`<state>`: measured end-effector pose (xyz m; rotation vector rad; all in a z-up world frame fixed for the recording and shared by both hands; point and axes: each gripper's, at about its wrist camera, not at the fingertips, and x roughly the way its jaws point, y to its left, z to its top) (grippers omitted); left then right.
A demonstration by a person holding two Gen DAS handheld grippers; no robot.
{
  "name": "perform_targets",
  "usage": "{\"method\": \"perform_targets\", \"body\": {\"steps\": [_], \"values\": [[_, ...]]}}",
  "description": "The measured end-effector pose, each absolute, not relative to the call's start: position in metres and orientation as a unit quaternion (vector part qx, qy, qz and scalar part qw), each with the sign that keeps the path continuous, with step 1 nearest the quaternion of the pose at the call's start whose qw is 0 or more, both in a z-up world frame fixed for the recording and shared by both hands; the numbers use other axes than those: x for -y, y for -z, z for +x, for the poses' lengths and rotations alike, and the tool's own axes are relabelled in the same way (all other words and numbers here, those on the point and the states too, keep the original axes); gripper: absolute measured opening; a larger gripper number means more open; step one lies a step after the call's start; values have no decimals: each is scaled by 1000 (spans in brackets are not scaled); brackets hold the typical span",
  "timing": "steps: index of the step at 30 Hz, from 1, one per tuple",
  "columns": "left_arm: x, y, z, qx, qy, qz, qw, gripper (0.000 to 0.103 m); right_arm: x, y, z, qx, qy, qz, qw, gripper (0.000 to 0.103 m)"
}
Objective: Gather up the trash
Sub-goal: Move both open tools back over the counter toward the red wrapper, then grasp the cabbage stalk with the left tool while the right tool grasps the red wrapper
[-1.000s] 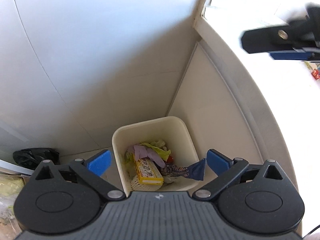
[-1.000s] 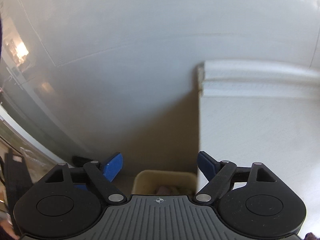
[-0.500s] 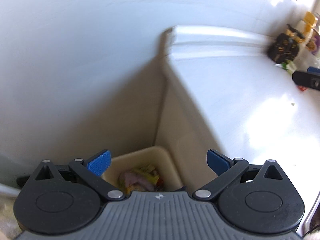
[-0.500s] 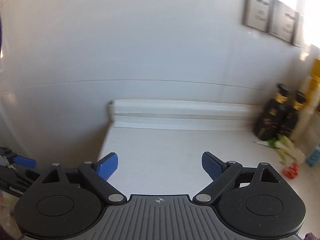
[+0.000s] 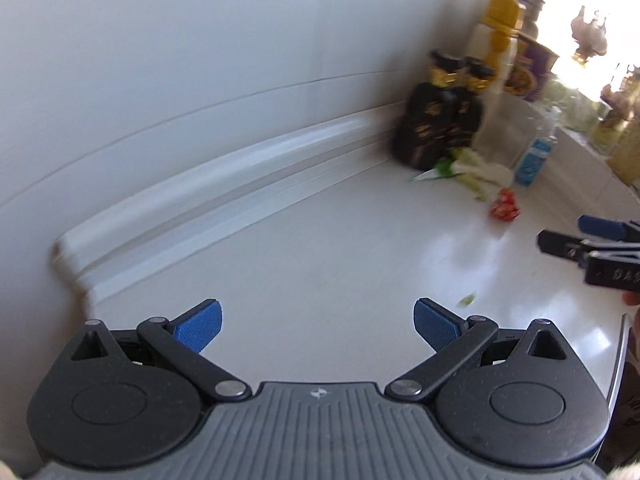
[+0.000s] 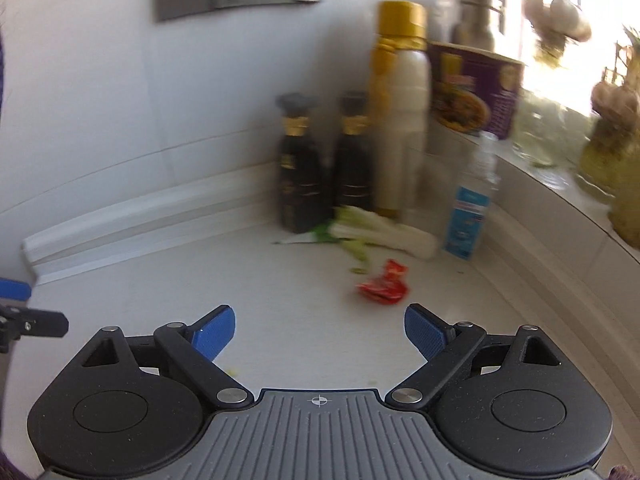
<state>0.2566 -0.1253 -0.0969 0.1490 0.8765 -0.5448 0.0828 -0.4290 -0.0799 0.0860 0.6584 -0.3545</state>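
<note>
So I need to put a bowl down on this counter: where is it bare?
The counter is bare between the backsplash ledge and the near edge, left of the red wrapper. The far corner is crowded: two dark bottles, greens, a small bottle.

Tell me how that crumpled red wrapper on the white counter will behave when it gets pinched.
The crumpled red wrapper looks like thin glossy film, so it is probably very light and will likely flatten rather than resist. Its shiny creases suggest it may slip or skid on the smooth white counter if nudged. It lies flat, so rolling seems unlikely.
</note>
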Motion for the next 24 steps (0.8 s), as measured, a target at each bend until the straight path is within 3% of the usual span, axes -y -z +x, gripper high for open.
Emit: {"method": "perform_targets", "body": {"steps": [7,17,20,22,24], "values": [[203,95,275,-376,351,89,853,102,471,102,96,-324,187,43,926,94],[295,108,306,-331,445,108,825,74,491,131,125,-336,144,20,931,91],[311,119,316,-332,447,121,822,65,495,135,129,-331,140,20,933,83],[319,125,322,-334,442,130,822,59,498,138,132,-332,137,26,933,69],[324,129,324,-333,439,136,823,56,502,141,132,-333,136,32,932,62]]}}
